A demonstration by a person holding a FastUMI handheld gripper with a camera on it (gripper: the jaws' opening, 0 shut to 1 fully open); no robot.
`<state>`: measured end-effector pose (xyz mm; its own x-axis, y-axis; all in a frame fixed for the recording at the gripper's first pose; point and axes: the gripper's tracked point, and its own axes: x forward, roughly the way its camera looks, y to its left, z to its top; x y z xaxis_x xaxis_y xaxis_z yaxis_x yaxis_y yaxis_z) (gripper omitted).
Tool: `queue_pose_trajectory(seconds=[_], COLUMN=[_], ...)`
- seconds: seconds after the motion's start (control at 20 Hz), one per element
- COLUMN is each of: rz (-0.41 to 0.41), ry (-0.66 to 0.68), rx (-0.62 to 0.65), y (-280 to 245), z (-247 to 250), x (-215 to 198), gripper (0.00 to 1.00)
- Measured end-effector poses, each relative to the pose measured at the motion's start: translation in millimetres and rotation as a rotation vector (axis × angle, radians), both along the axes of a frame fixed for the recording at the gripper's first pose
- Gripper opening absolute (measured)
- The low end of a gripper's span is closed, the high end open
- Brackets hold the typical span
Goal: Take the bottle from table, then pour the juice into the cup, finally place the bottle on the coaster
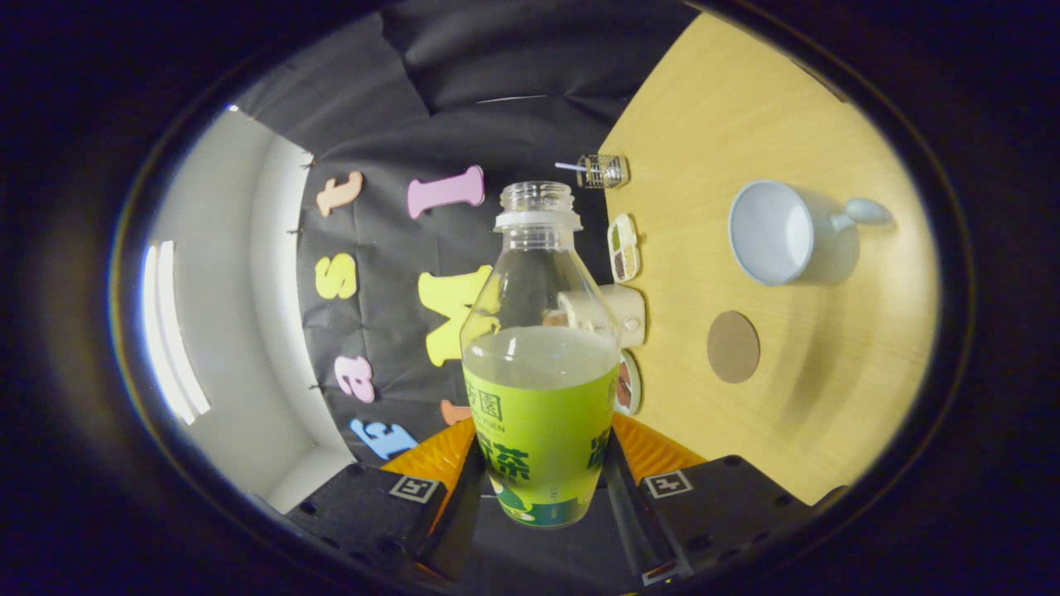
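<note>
The gripper (542, 488) has its fingers clamped on the lower body of the clear plastic bottle (540, 364), uncapped, green-labelled and about half full of pale juice. Beyond the bottle, on the light wooden table (828, 397), lie a white handled cup (791, 233) and, near it, a round brown coaster (733, 346).
</note>
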<state>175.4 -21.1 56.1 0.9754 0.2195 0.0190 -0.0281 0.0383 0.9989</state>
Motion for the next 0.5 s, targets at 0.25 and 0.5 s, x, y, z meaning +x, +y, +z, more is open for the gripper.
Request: queue_pose_trajectory(seconds=[0.25, 0.5], rz=[0.046, 0.08], ry=[0.0, 0.007], rx=[-0.333, -0.538], y=[27.7, 51.3], z=[-15.5, -38.4], x=[-2.7, -3.9], gripper=[0.75, 0.76])
